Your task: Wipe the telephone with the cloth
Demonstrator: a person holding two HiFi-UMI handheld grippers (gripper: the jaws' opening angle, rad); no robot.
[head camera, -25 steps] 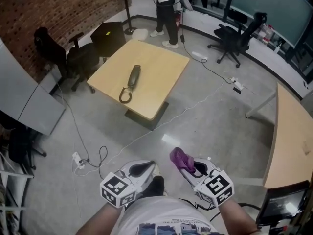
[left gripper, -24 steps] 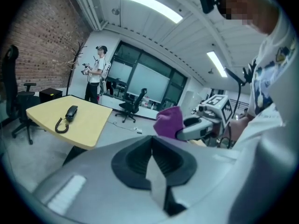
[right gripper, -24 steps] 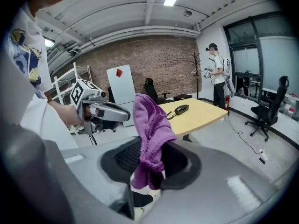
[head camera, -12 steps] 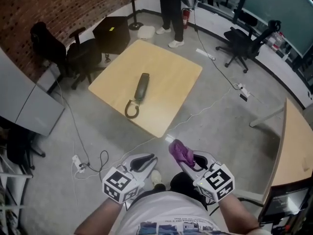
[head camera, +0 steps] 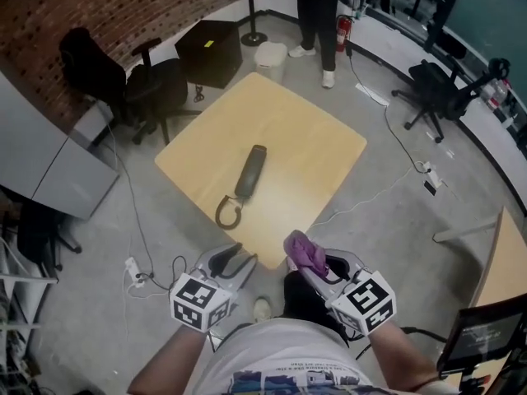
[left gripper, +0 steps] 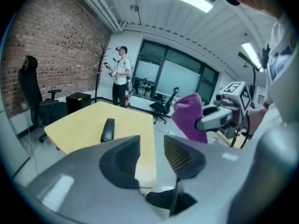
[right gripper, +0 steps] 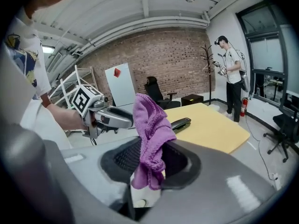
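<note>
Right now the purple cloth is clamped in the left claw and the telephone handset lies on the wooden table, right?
No: the purple cloth is clamped in the right claw, as the right gripper view shows. The left claw has just been opening, nothing between its jaws. The telephone handset does lie on the wooden table.

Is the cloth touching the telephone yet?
No. The purple cloth is clamped in the right gripper near the person's body, well apart from the telephone, which lies further out on the table.
</note>
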